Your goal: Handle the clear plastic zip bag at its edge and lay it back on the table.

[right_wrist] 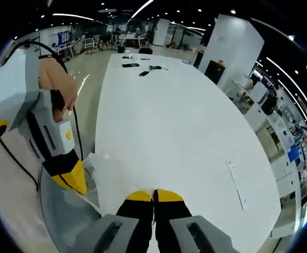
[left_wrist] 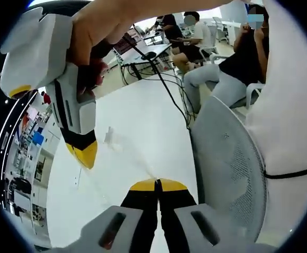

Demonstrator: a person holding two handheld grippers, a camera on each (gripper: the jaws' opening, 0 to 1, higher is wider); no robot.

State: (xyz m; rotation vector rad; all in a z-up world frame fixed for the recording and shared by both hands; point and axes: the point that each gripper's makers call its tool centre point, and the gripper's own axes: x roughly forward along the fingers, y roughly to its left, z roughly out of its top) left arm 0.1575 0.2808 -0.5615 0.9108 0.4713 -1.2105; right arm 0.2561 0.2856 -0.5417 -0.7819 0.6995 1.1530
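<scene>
The clear plastic zip bag [left_wrist: 111, 138] is hard to make out against the white table [left_wrist: 142, 121]. It hangs stretched between both grippers above the table's edge. In the left gripper view, my left gripper [left_wrist: 157, 184] has its yellow-tipped jaws shut on a thin edge of the bag. A hand holds my right gripper [left_wrist: 85, 153] at the upper left, its tip closed on the film too. In the right gripper view, my right gripper [right_wrist: 154, 195] is shut at the bottom. The left gripper [right_wrist: 74, 180] pinches the crumpled bag [right_wrist: 96, 164] beside it.
A grey mesh chair [left_wrist: 232, 163] stands close by the table's edge. People sit at desks [left_wrist: 195, 37] further back. The long white table [right_wrist: 174, 110] carries small dark items [right_wrist: 142, 71] at its far end and a thin strip [right_wrist: 236, 184] near the right. Shelves [right_wrist: 295, 153] line the room's side.
</scene>
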